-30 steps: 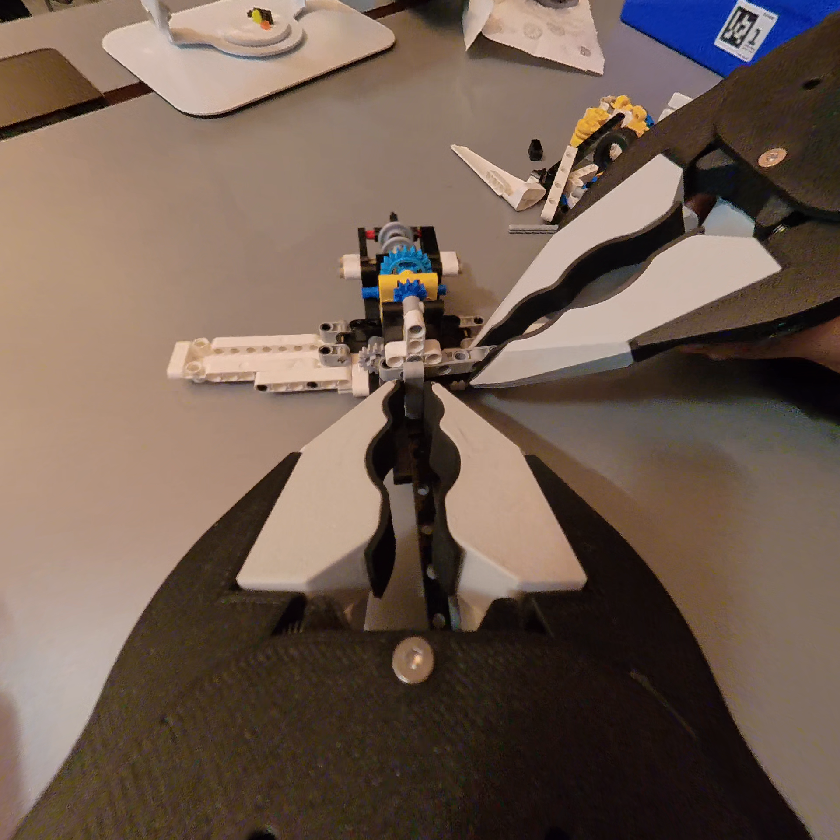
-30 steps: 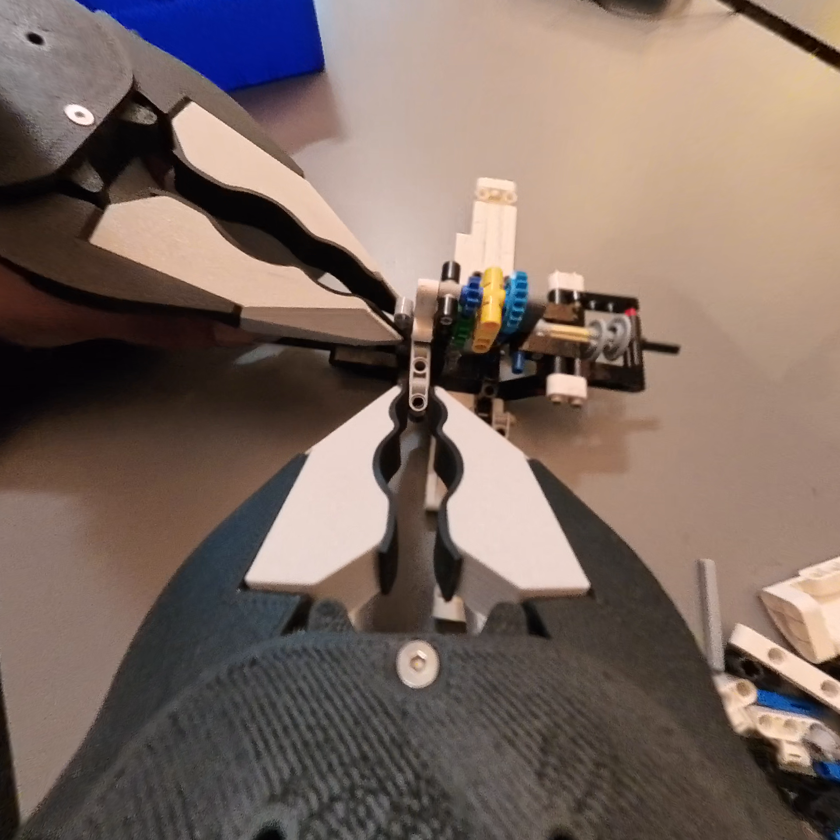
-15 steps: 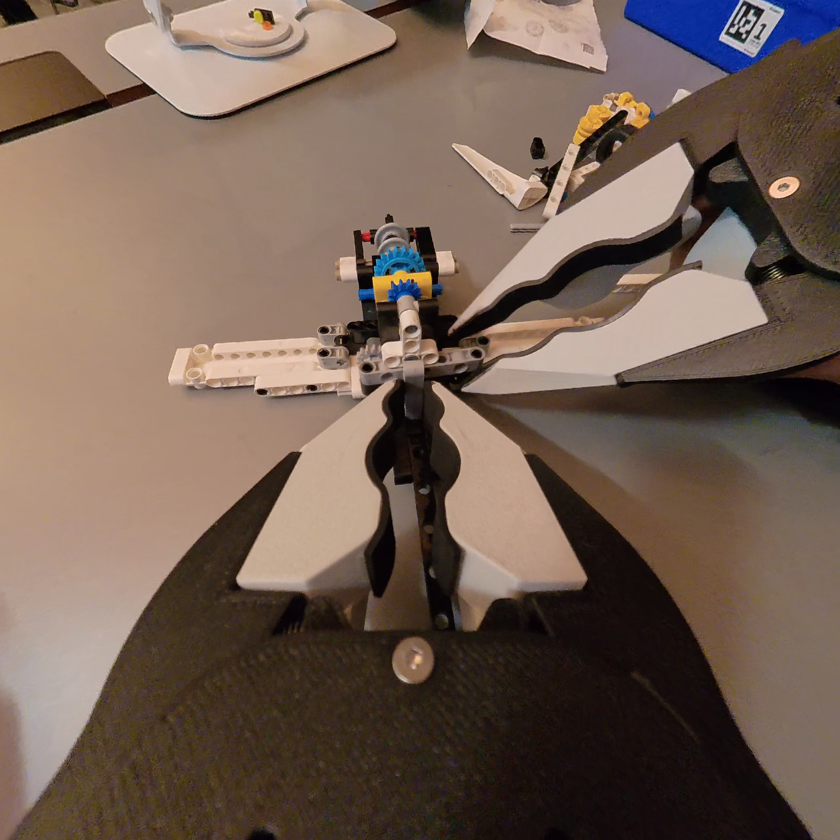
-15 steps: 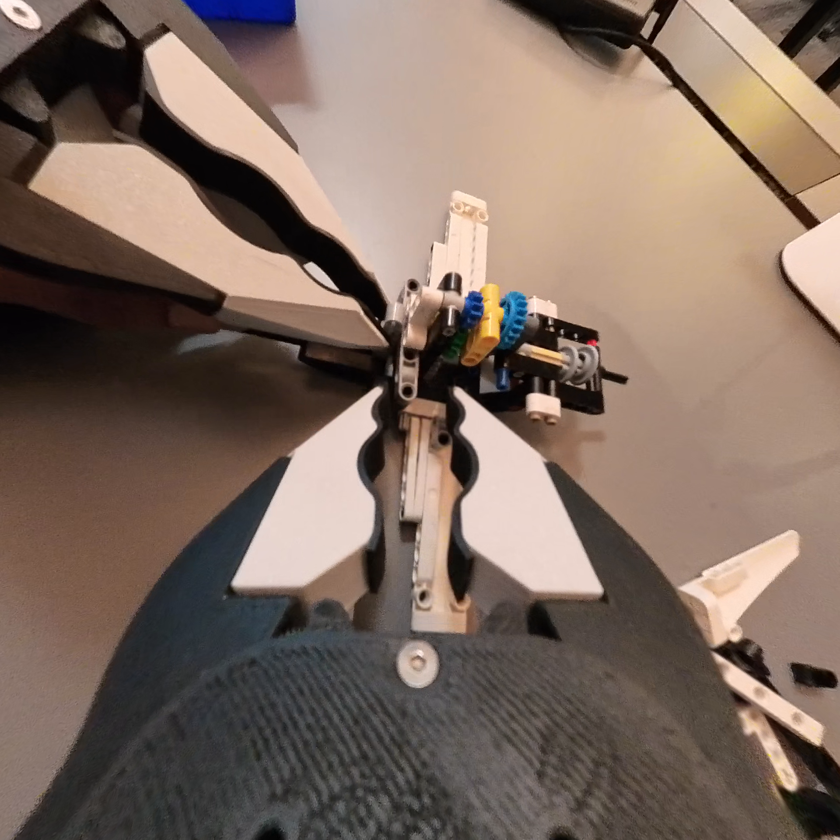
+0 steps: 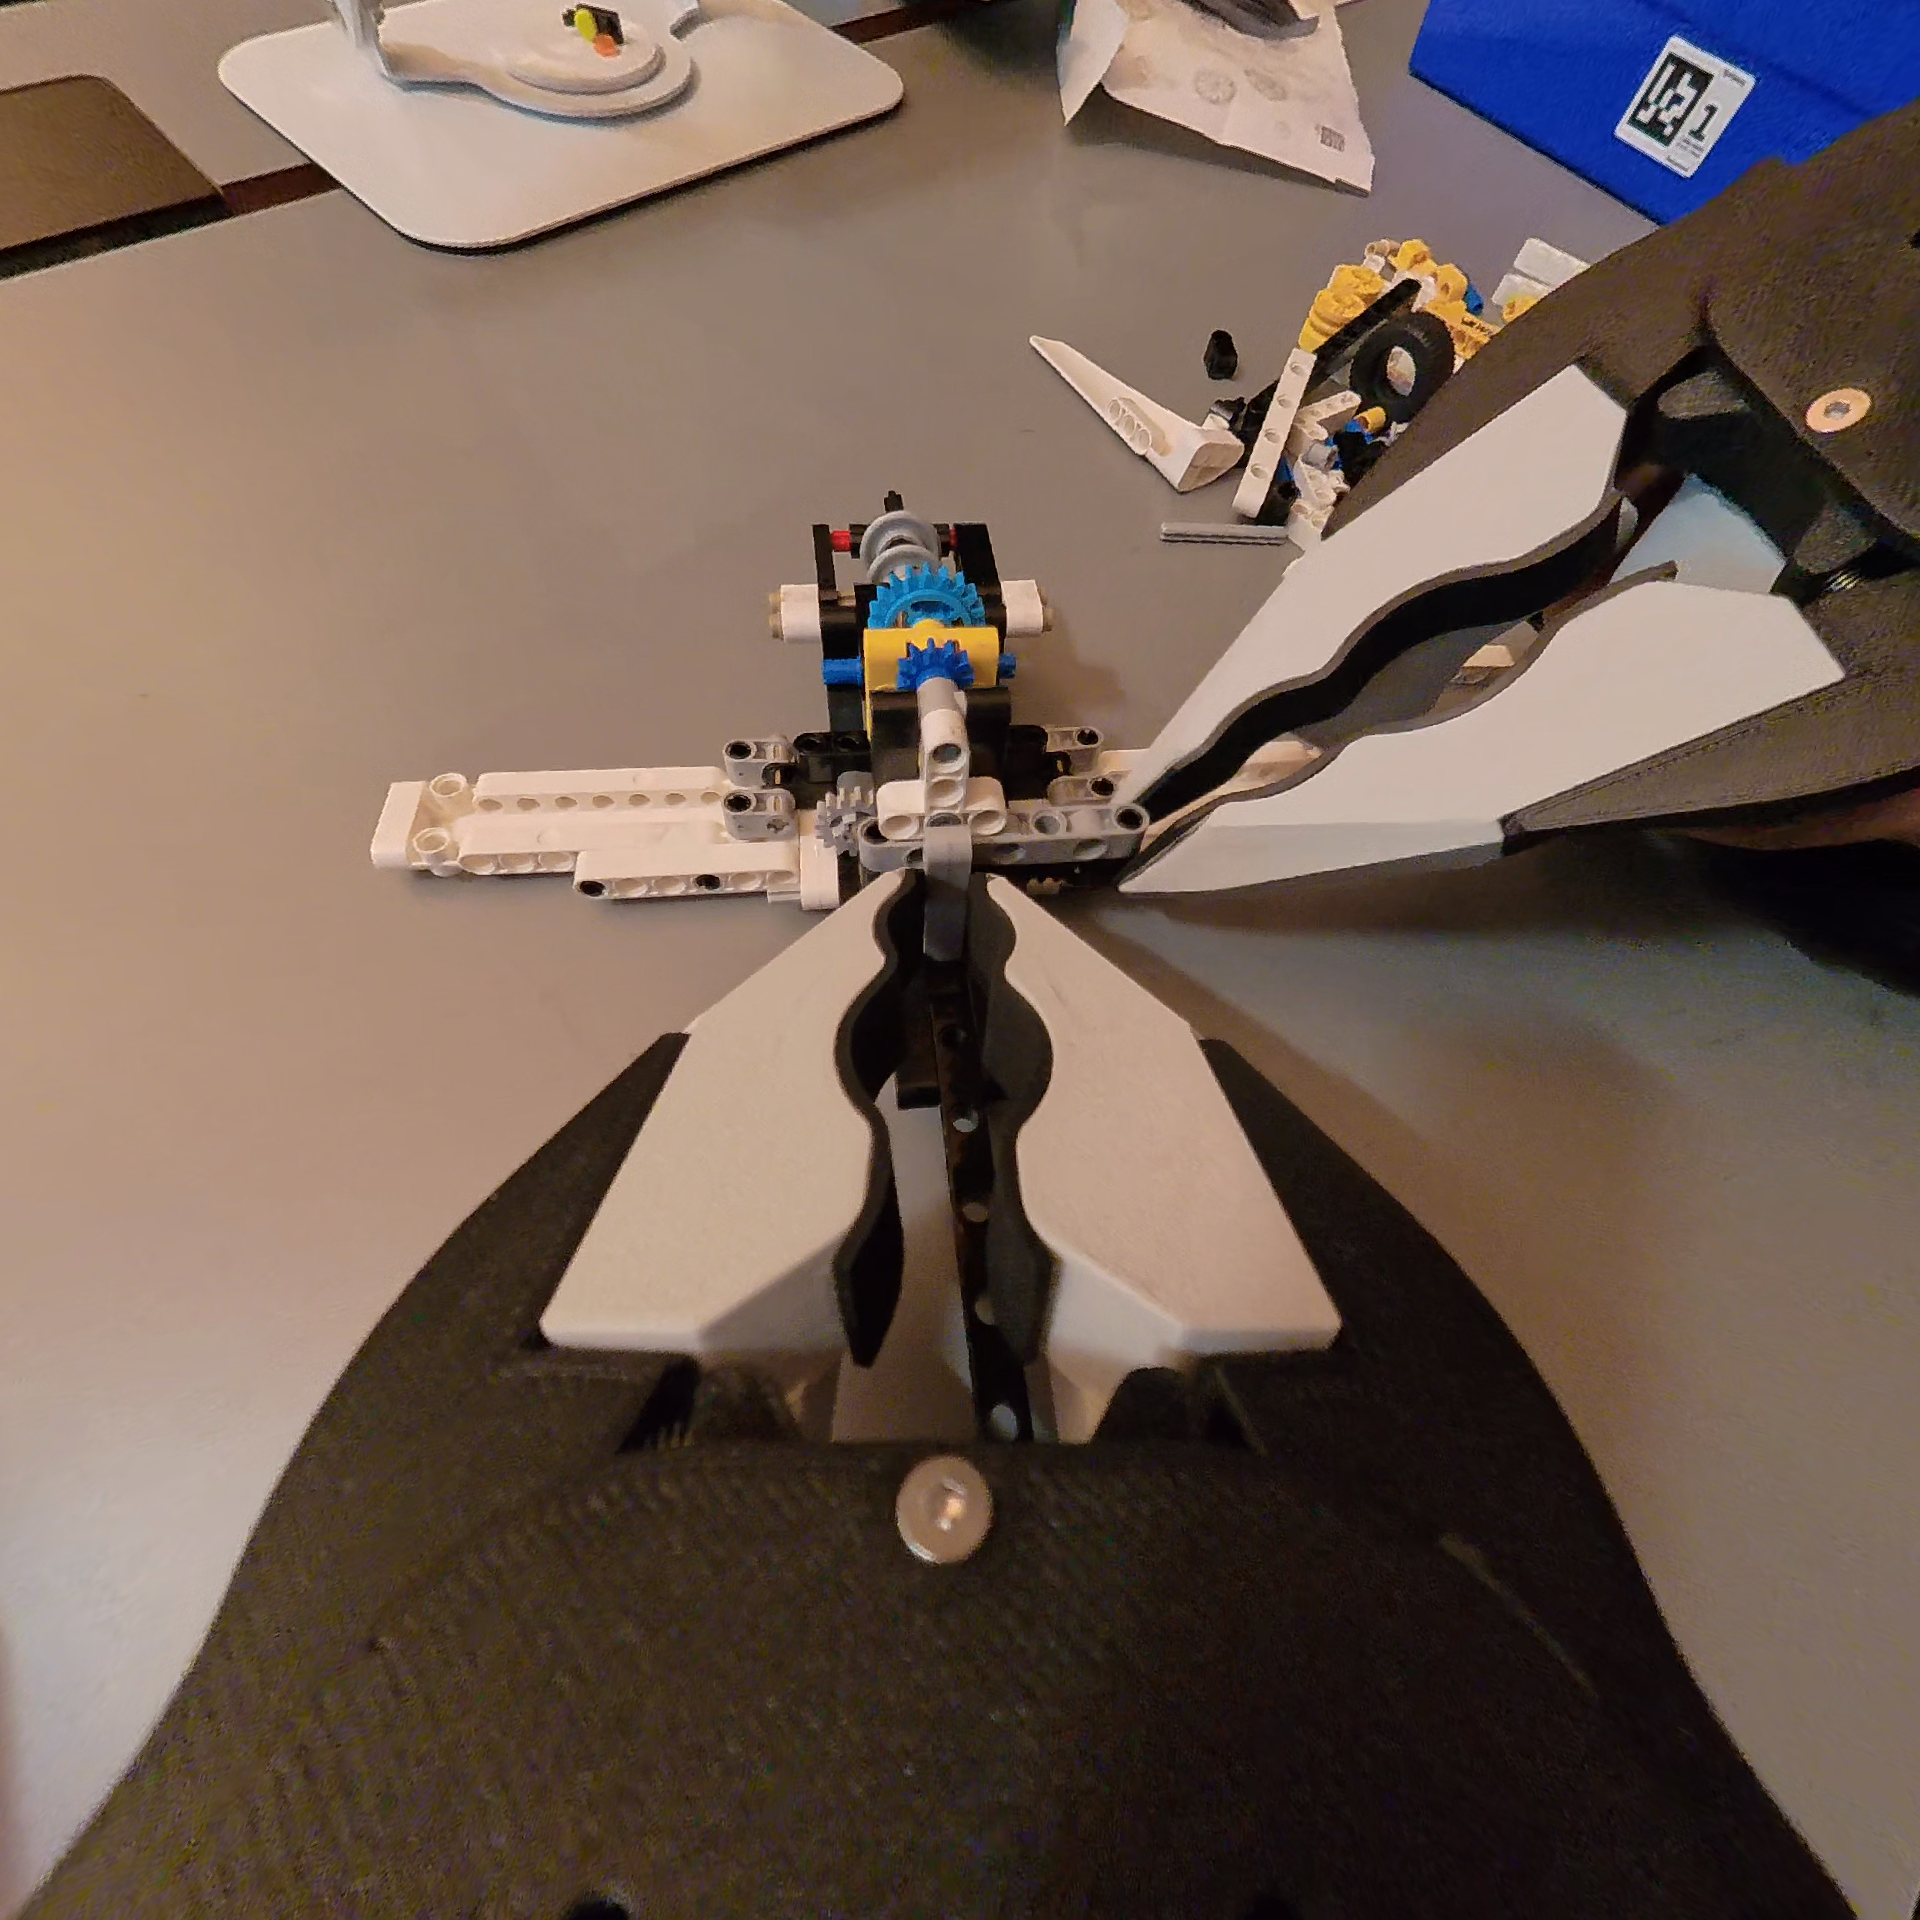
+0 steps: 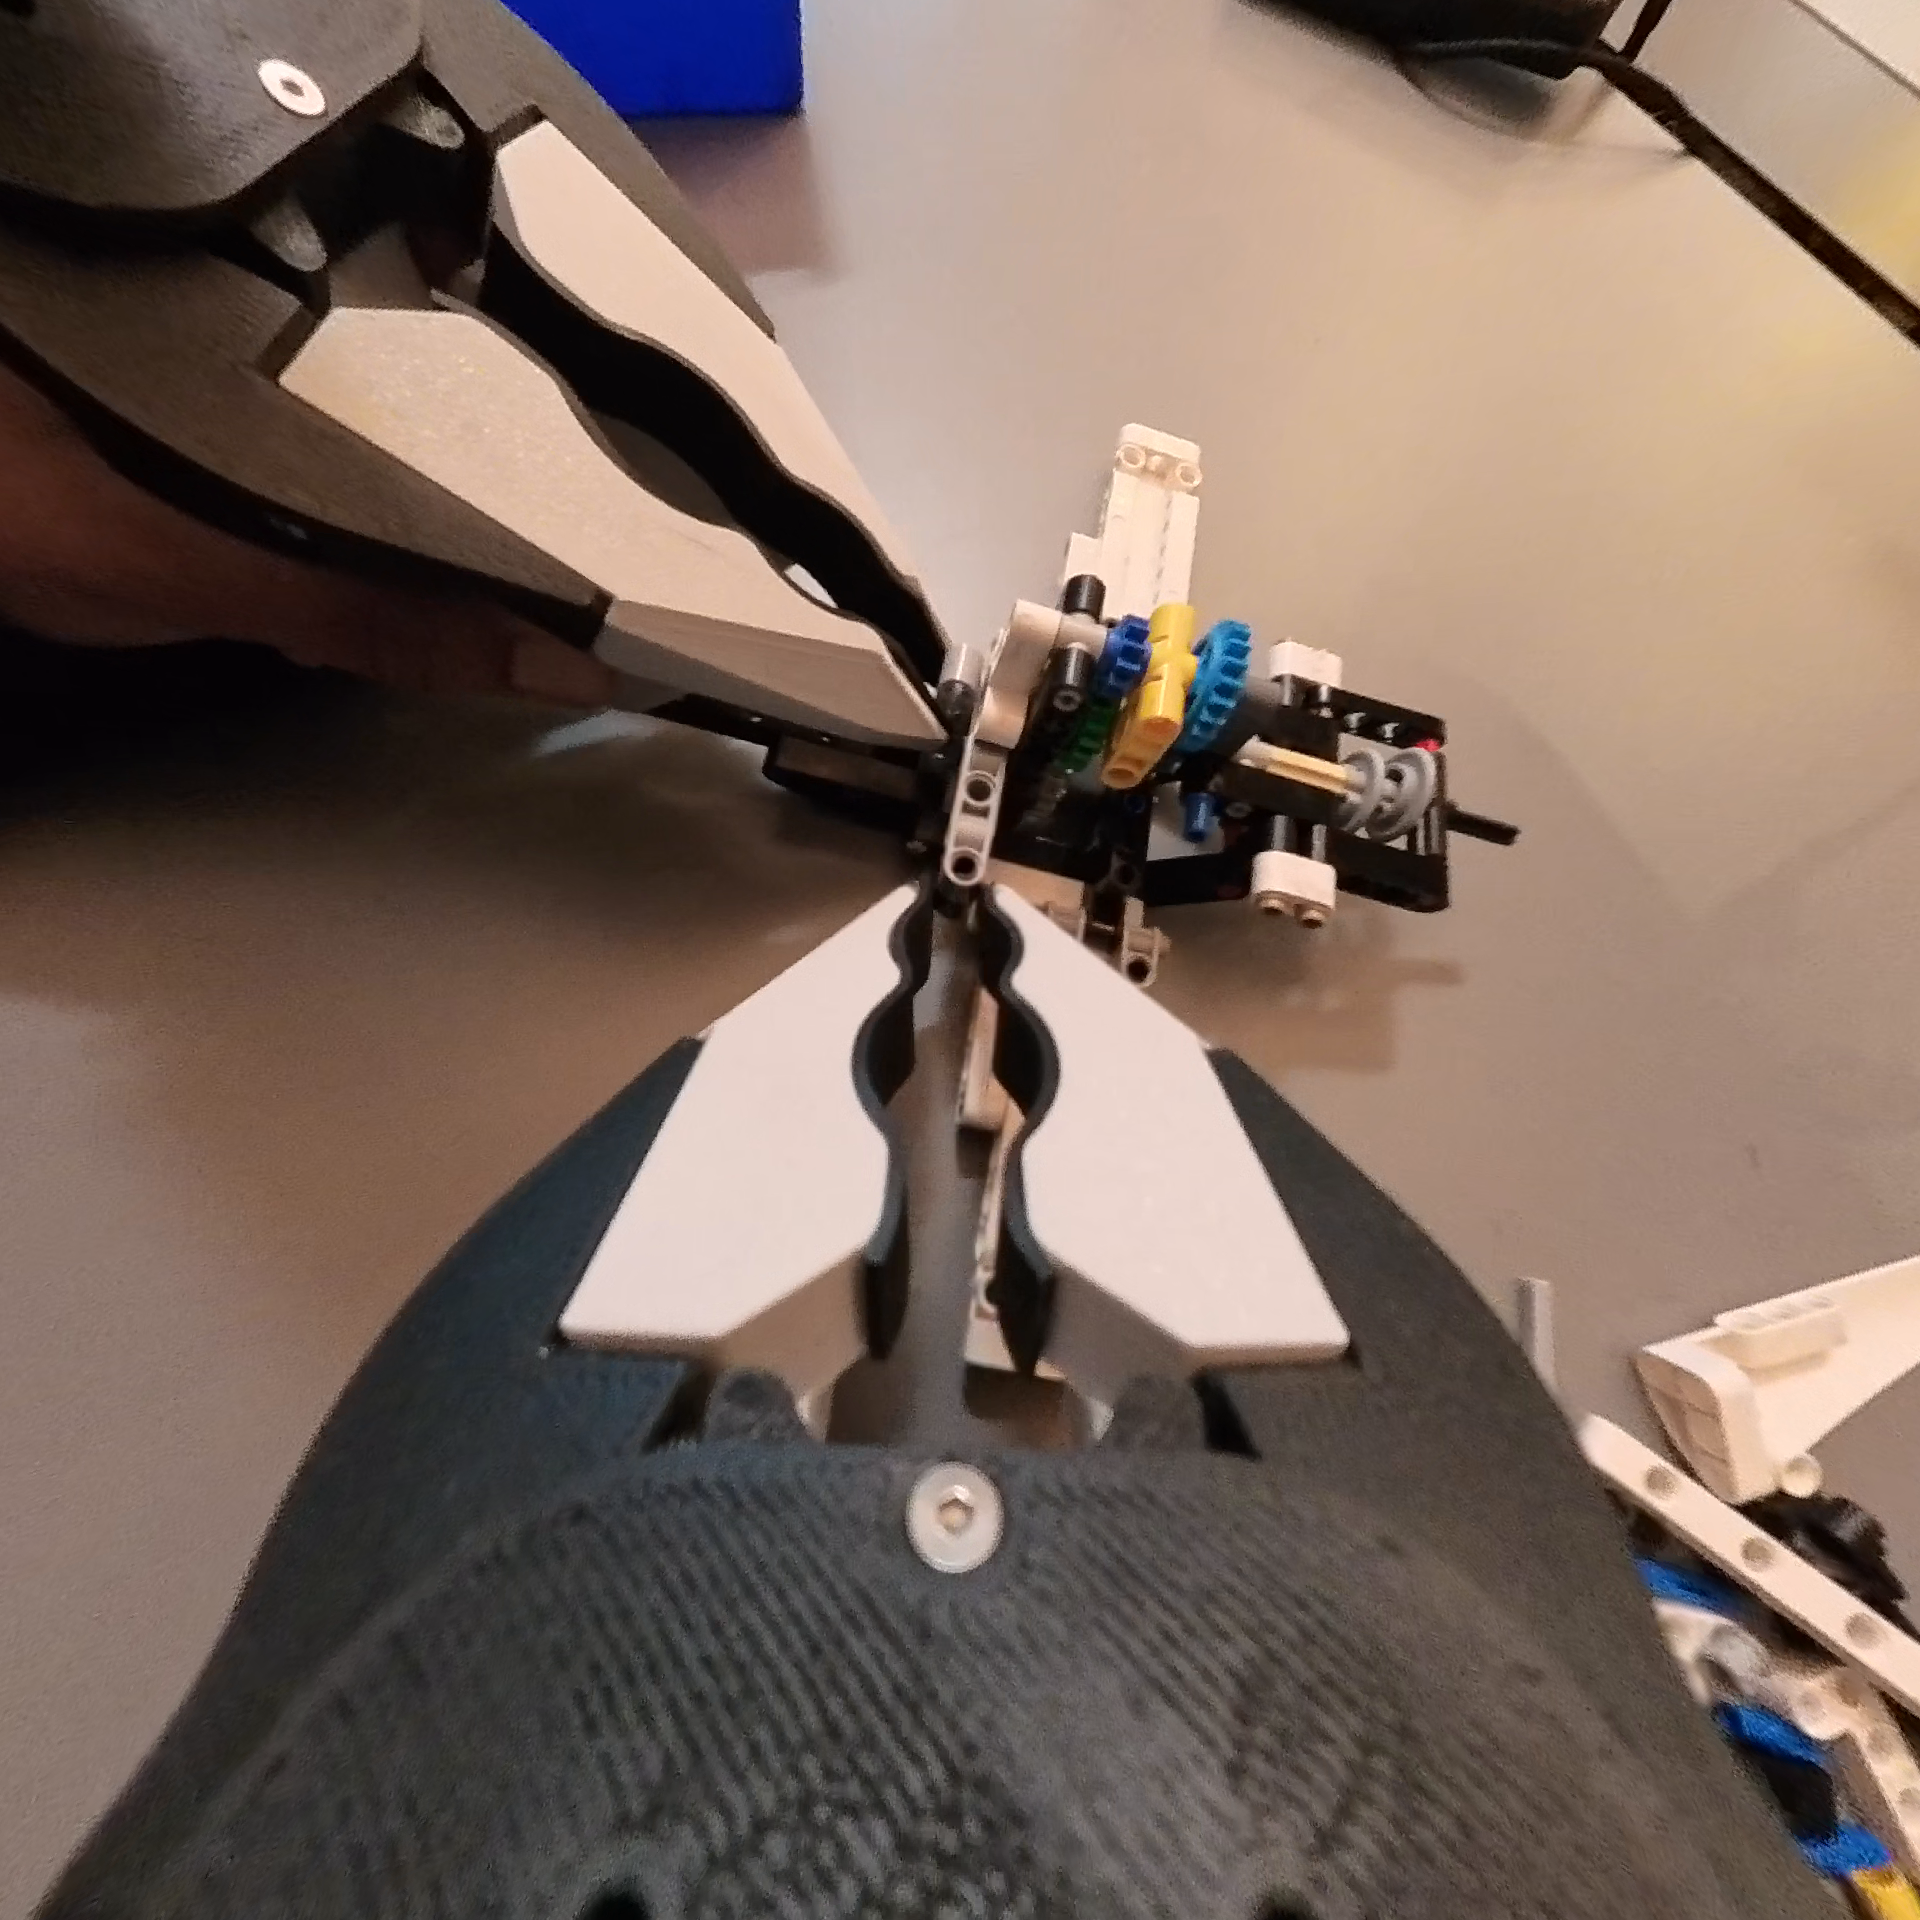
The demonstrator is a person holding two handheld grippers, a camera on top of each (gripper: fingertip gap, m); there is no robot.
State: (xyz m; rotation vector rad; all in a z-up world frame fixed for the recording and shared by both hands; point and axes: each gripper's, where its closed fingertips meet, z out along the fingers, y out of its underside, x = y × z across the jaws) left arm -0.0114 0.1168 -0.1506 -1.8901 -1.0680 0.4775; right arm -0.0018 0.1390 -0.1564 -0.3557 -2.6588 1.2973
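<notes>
Left tool [image 5: 940, 883] pinching black perforated beam [image 5: 961, 1122] at near end of toy-brick gear model [image 5: 925, 717] on desk [image 5: 416, 1039]. Right tool [image 6: 951, 904] clamped on white beam [image 6: 982, 1060] at model's right side. Judgement: keep both grips firm, model flat, avoid twisting joints.

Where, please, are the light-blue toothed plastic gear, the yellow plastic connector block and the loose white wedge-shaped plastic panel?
Light-blue toothed plastic gear [image 5: 914, 603], left wrist view, upper teeth.
Yellow plastic connector block [image 5: 885, 657], left wrist view, front face.
Loose white wedge-shaped plastic panel [image 5: 1138, 424], left wrist view, its middle.

The left gripper's [image 5: 943, 883] fingers [image 5: 790, 997] hide the model's [image 5: 925, 665] black rear beam.
</notes>
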